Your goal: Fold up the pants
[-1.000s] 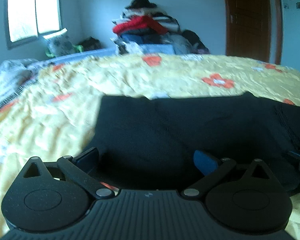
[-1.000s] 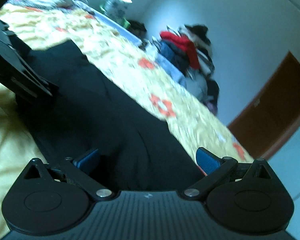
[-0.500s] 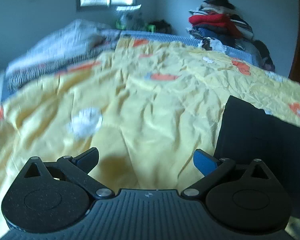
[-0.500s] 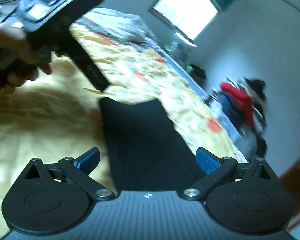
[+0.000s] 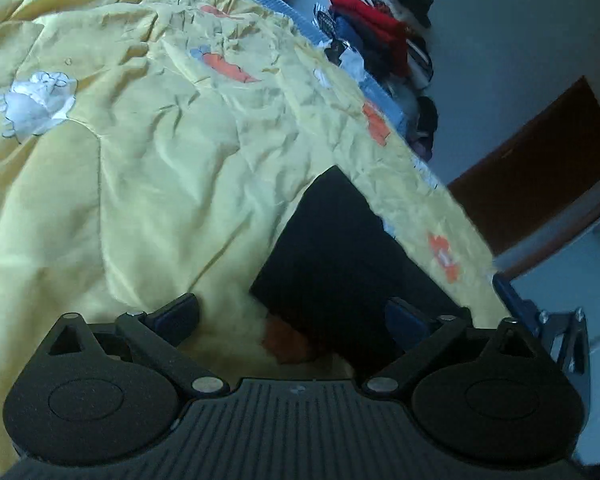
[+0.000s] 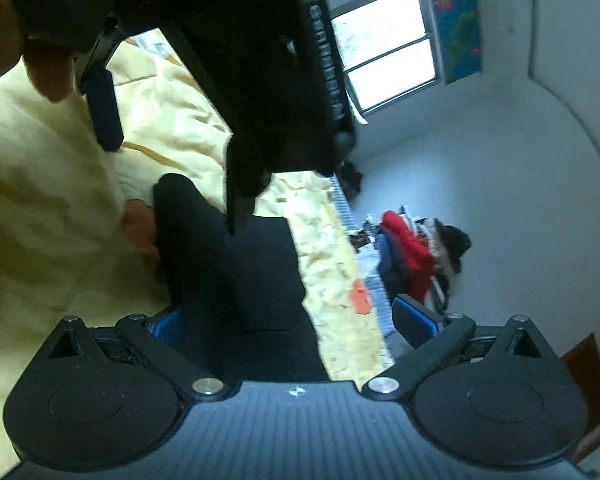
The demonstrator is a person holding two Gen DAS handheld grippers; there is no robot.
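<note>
The black pants (image 5: 340, 256) lie folded flat on the yellow flowered bedspread (image 5: 140, 168). In the left wrist view my left gripper (image 5: 292, 316) is open and empty, hovering over the pants' near corner. In the right wrist view the pants (image 6: 244, 272) run away from my right gripper (image 6: 296, 320), which is open and empty above their near end. The other gripper's body (image 6: 240, 60) and a hand fill the top left of that view, one blue finger pad (image 6: 104, 112) hanging over the bedspread.
A pile of clothes with a red garment (image 5: 372, 36) sits past the bed's far edge, also in the right wrist view (image 6: 408, 252). A brown door (image 5: 540, 156) stands at the right. A window (image 6: 384, 44) is on the far wall.
Both grippers have swung and tilted. The left view has turned back toward the pants' corner. The right gripper has rolled, and the left gripper now looms close above it.
</note>
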